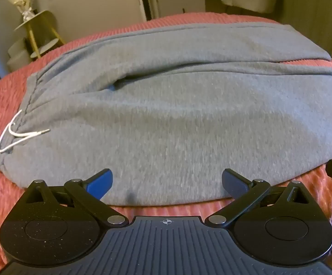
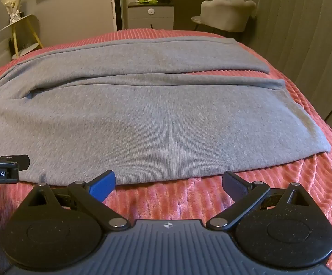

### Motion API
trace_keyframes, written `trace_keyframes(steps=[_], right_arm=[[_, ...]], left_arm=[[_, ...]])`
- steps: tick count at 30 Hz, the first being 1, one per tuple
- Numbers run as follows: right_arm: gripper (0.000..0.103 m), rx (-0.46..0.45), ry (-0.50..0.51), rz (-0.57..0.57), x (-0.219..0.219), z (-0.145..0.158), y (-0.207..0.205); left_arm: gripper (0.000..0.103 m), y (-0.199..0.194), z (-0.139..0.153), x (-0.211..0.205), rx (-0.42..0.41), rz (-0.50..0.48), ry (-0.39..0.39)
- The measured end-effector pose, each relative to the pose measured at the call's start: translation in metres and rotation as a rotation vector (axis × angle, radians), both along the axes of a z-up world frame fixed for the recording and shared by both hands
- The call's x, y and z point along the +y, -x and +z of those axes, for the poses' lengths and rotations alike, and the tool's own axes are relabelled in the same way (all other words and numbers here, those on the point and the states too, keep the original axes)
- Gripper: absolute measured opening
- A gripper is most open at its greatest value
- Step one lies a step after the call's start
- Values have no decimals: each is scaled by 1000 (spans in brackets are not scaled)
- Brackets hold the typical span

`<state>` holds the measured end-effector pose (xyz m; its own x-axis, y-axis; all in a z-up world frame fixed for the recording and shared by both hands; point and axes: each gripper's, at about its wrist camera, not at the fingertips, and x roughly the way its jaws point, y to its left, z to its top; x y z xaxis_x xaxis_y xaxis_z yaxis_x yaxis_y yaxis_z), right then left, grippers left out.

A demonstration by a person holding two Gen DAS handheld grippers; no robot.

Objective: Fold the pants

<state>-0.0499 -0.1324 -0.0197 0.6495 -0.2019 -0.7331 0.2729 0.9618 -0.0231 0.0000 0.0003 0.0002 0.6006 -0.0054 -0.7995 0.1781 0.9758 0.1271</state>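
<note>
From the left wrist view, the left gripper point(image 1: 167, 184) hangs low at the near edge of the pants point(image 1: 177, 114), its 2 blue-padded fingers point(image 1: 99, 183) spread wide and gripping nothing. My guess is it sits there because the near hem line is the natural place to pinch before lifting that leg over the other. The pants lie flat across the pink ribbed bedspread point(image 1: 10, 178), waistband off to the left, where a white drawstring point(image 1: 17, 135) loops out over the cloth. The fabric is a soft grey knit, 2 legs side by side with a dark crease running between them; the far leg stretches toward the bed's back edge.

From the right wrist view, the right gripper point(image 2: 168, 186) is likewise wide open and empty, poised over the bedspread point(image 2: 189, 201) just short of the pants point(image 2: 166, 119), further toward the cuffs. The left gripper point(image 2: 1, 167) shows at the left border, beside the same near edge. With one tool near the waist end and one toward the cuffs, it looks set for a lengthwise fold, not yet begun. The near cuff lies square; the far one sits slightly apart.
</note>
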Motion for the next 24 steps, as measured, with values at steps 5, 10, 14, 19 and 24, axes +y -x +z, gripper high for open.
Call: trace_keyframes(steps=[5, 10, 14, 19, 24], right_arm=[[99, -3, -1, 1, 1, 0, 0], [99, -4, 1, 3, 1, 1, 3], [99, -4, 0, 2, 0, 1, 2], [99, -5, -2, 1, 0, 1, 1], [100, -7, -4, 0, 0, 1, 1]], left_arm=[[103, 2, -4, 0, -12, -2, -3], [103, 8, -2, 0, -12, -2, -4], [103, 3, -2, -1, -8, -2, -3], [103, 1, -1, -1, -3, -4, -1], [103, 0, -2, -1, 0, -3, 1]])
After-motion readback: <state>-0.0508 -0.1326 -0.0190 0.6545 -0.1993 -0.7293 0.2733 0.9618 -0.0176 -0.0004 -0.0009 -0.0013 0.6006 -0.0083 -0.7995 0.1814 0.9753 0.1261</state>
